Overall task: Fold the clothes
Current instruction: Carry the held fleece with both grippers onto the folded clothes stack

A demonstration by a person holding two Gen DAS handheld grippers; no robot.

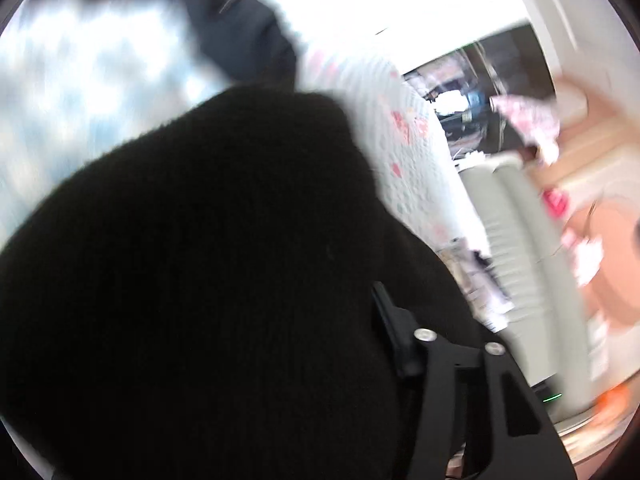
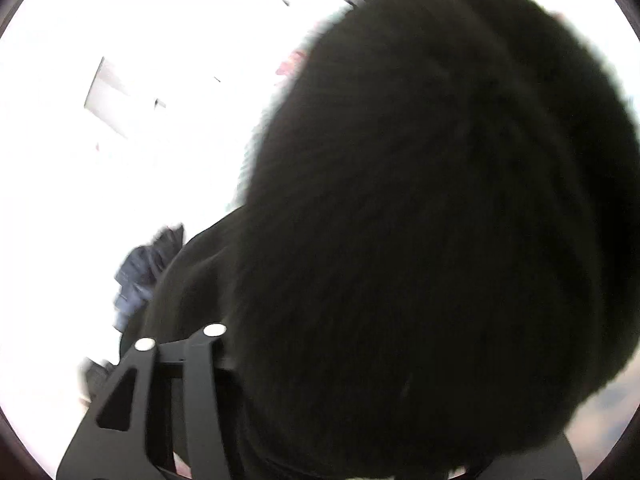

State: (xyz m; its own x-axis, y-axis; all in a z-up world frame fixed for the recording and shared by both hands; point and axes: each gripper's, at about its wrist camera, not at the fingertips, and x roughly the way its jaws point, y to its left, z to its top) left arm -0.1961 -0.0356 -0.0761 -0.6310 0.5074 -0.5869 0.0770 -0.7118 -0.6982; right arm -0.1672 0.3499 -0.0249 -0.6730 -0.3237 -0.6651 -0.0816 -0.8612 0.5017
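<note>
Black garment (image 1: 192, 280) fills most of both views, draped over the grippers w/ its fuzzy edge curving just ahead of each lens. Left gripper (image 1: 400, 344): only one finger shows beside the cloth; jaw state can't tell. Right gripper (image 2: 224, 360): same, fingertips buried. Grey hose (image 1: 516, 240) right of garment. All blurred; no readable writing.

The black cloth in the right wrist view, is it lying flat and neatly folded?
No, the black cloth bulges up in a big rounded heap right before the camera, hiding the right gripper's tips.
</note>
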